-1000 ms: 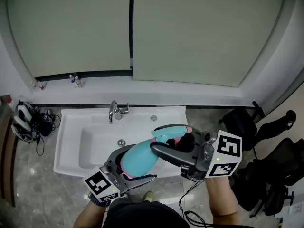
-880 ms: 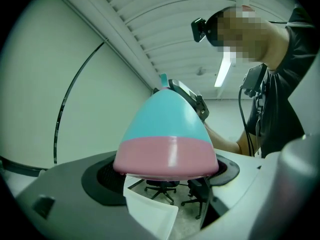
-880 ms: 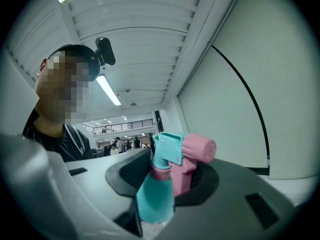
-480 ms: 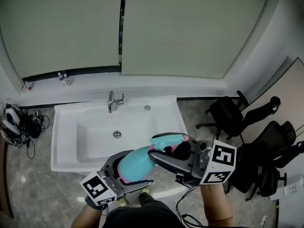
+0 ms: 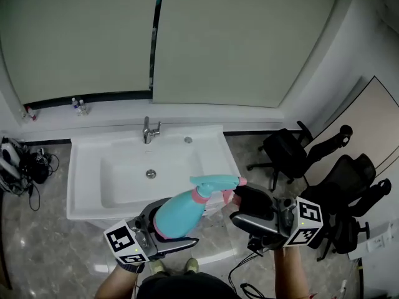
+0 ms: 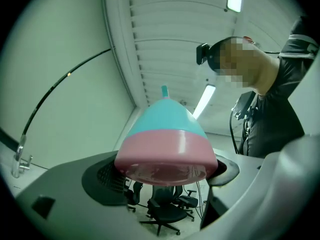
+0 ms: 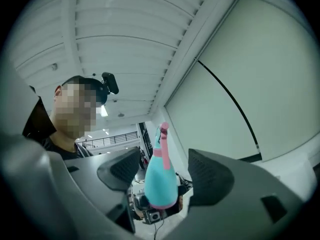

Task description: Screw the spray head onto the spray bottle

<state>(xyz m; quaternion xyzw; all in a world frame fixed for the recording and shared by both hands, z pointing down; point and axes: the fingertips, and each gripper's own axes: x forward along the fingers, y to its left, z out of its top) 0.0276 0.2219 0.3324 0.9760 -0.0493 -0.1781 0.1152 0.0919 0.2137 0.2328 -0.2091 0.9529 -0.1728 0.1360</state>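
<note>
Several dark cables (image 5: 19, 164) lie heaped at the far left edge of the head view, on grey stone floor (image 5: 37, 235). Two small bottles (image 5: 78, 106) stand on the white ledge at upper left, below pale green wall panels (image 5: 81, 36). Right of them a chrome tap (image 5: 148, 130) stands at the back rim of a white sink (image 5: 84, 167). Two black office chairs (image 5: 288, 154) occupy the centre right, beside the sink's right end.

Left tongs (image 5: 168, 228), at lower centre-left, are clenched on the spray bottle (image 5: 177, 210). In the left gripper view both pads (image 6: 107, 176) bear on its pink base. The teal bottle lies tilted, neck toward upper right, and overlaps the sink's front rim in the picture. The spray head (image 5: 215, 182) sits on the neck; how tightly it is seated cannot be told.

Right tongs (image 5: 244, 207), just right of the spray head and apart from it, are released. Their jaws have just been opening and stand wide, with nothing between the pads. In the right gripper view the bottle shows through the gap, beyond the tips.
</note>
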